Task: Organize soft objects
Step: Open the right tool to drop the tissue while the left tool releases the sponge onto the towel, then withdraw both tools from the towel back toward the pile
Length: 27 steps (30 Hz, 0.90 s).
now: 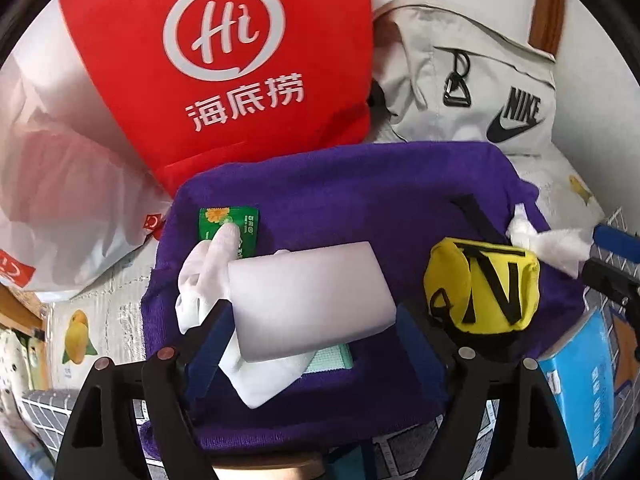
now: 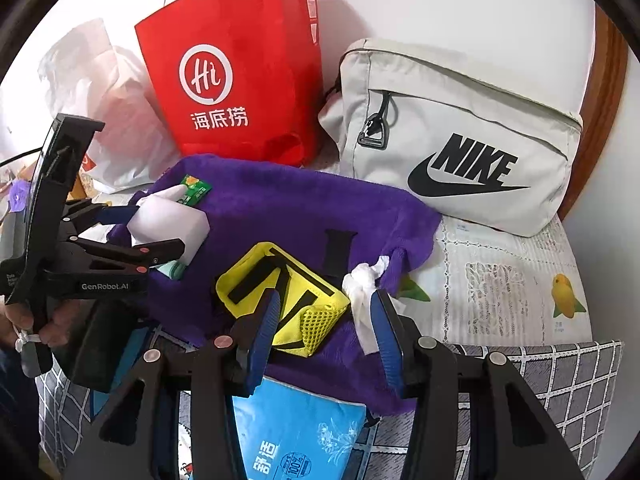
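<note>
Soft things: we see a purple towel (image 1: 360,184) spread over a cloth-covered surface, which may be a desk or a bed; on it lie a white foam block (image 1: 308,300), a white glove (image 1: 208,264), a green packet (image 1: 230,226), a yellow pouch (image 1: 480,284) and a crumpled white tissue (image 2: 362,284).
Left hand-held gripper (image 1: 308,344): its jaws stand wide on either side of the foam block; we cannot tell if the pads press it.
Right hand-held gripper (image 2: 326,332): half open, with the yellow pouch's corner and the tissue's tail between the jaws, gripping neither as far as we can see.
Progress: we judge the sorting barely begun; everything lies loose on the towel.
Around: a red paper bag (image 2: 240,72), a grey shoulder bag (image 2: 460,132) and a white plastic bag (image 2: 100,92) stand behind; a blue tissue pack (image 2: 296,432) lies in front.
In the way: the glove is tucked under the foam block, so lifting one may drag the other.
</note>
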Motion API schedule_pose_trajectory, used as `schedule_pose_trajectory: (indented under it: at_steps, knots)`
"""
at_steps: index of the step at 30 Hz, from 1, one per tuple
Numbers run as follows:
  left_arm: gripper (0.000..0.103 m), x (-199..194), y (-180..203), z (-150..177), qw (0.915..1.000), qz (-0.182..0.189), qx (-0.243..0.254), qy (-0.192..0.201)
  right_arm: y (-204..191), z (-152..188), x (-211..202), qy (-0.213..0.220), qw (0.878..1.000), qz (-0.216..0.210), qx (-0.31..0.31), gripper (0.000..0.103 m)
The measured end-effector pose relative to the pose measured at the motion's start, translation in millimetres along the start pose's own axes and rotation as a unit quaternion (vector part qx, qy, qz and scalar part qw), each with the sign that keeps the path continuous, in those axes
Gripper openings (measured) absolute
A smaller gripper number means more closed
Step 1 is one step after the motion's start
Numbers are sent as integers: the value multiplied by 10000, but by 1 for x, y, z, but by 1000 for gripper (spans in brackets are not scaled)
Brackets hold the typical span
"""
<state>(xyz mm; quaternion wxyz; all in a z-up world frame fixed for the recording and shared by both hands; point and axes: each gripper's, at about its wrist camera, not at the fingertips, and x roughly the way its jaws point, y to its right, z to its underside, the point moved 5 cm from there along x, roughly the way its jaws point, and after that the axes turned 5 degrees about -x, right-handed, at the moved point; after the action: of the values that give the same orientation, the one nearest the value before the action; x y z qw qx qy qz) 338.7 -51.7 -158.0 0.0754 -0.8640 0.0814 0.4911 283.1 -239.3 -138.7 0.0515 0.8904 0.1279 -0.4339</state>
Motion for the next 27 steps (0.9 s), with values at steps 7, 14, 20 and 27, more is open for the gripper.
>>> schedule_pose_trajectory:
  at_steps: [7, 14, 20, 27]
  knots:
    - [82, -13, 4, 1, 9998, 159, -70, 32, -3, 5, -9, 11, 10000, -44, 26, 47]
    - [87, -28, 0, -2, 9994, 110, -279, 176, -8, 13, -19, 21, 10000, -86, 3, 47]
    - [86, -50, -3, 1, 9984, 239, -390, 337, -12, 22, -34, 77, 9998, -155, 112, 47]
    - [85, -81, -11, 26, 9973, 161, -582, 429, -28, 44, -65, 83, 9995, -270, 162, 47]
